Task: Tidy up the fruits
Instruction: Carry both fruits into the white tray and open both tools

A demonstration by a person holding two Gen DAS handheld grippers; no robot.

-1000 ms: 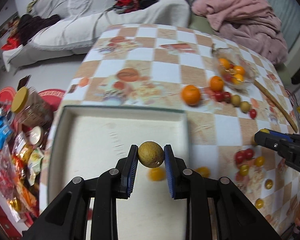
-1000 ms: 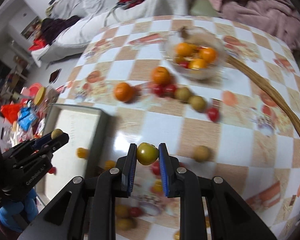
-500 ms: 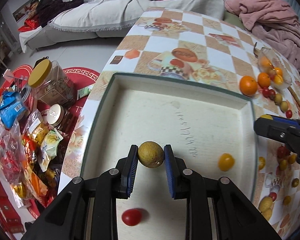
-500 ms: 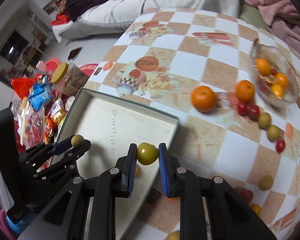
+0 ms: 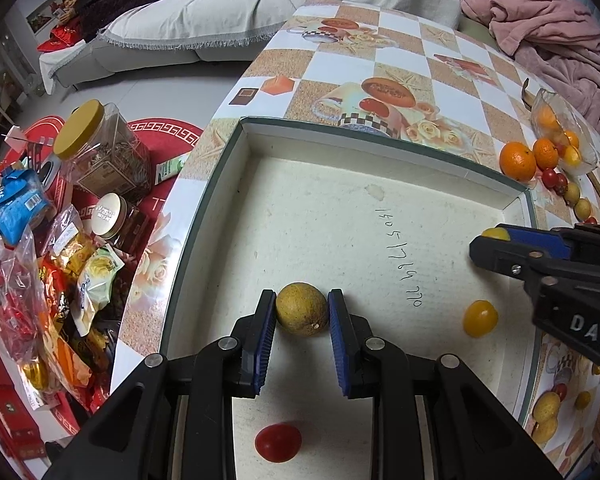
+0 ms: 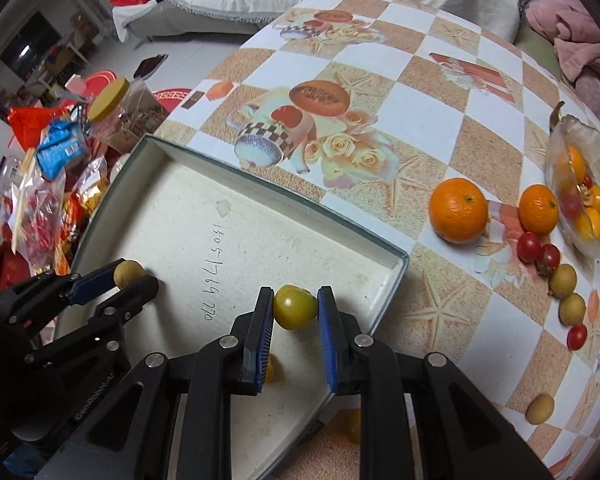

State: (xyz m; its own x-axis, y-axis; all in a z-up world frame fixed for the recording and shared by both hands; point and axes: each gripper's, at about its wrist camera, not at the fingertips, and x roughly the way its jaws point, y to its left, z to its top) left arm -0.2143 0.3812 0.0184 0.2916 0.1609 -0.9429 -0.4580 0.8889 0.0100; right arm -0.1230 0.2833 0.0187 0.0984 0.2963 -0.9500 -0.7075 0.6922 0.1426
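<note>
My left gripper (image 5: 302, 314) is shut on a brown longan (image 5: 301, 314) and hangs over the white tray (image 5: 340, 136). My right gripper (image 6: 294, 306) is shut on a yellow-green tomato (image 6: 295, 306) above the tray's (image 6: 288, 200) right side. On the tray floor lie a yellow tomato (image 5: 480, 318) and a red tomato (image 5: 278, 442). Each gripper shows in the other's view, the right gripper (image 5: 496, 240) at the tray's right and the left gripper (image 6: 130, 276) at its left, both with fruit between the pads.
Two oranges (image 6: 458, 216), red tomatoes (image 6: 530, 246) and longans (image 6: 562, 280) lie on the checked tablecloth, beside a glass bowl (image 6: 560, 152) of fruit at the right. Jars (image 5: 100, 152) and snack bags (image 5: 16, 204) crowd the floor left of the table.
Both grippers have moved left from the scattered fruit to over the tray and sunk a little, each still holding its fruit. The tray now fills both views.
</note>
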